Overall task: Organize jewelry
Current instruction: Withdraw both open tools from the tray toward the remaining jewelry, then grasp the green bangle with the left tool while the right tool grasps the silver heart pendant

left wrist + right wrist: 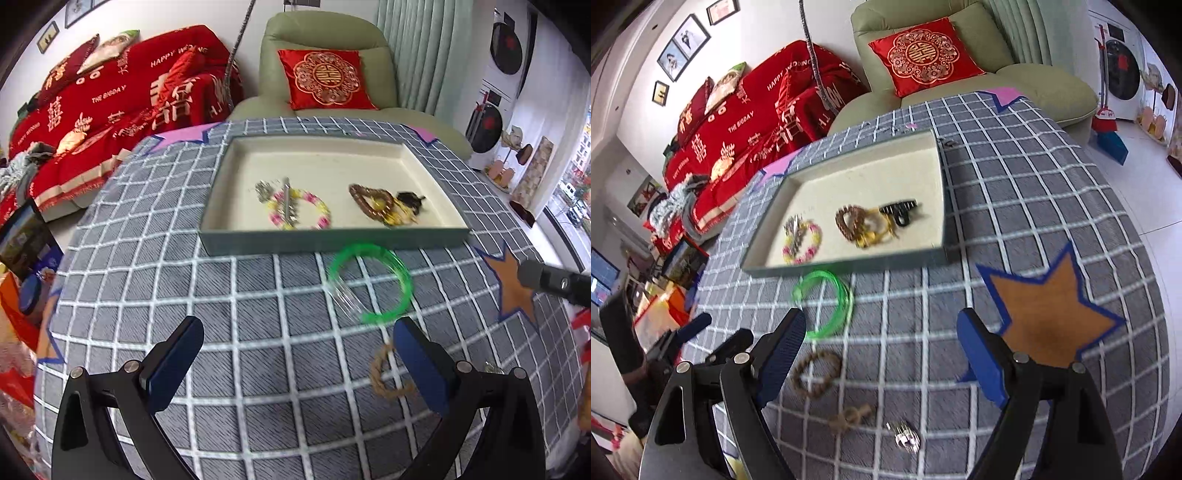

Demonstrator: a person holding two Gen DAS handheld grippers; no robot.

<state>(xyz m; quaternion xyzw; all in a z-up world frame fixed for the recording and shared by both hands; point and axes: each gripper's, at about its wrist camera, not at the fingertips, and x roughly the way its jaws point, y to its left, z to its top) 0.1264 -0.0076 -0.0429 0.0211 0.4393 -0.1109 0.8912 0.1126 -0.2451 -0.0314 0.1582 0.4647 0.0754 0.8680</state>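
Green bangle (pixel 369 282) on tabletop (pixel 240 295), just ahead of my left gripper (pixel 295 365), right of its centre line, near tray (pixel 332 236) front wall. Both my grippers wide, holding nothing; right gripper (pixel 882 354) empty too. Step, I judge: picking next loose piece for tray. Next move: shift left gripper forward-right, straddle bangle rim, close. Count: one tray; inside, one pink-yellow bracelet (pixel 300 214), one brown bead bracelet (pixel 369 201), one black hair clip (pixel 900 212), some tangled bits unclear. Loose near right gripper: one wooden bead bracelet (pixel 817 373), one small silver piece (pixel 905 437).

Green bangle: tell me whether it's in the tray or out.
Out. The green bangle lies on the checked cloth just before the tray front wall.
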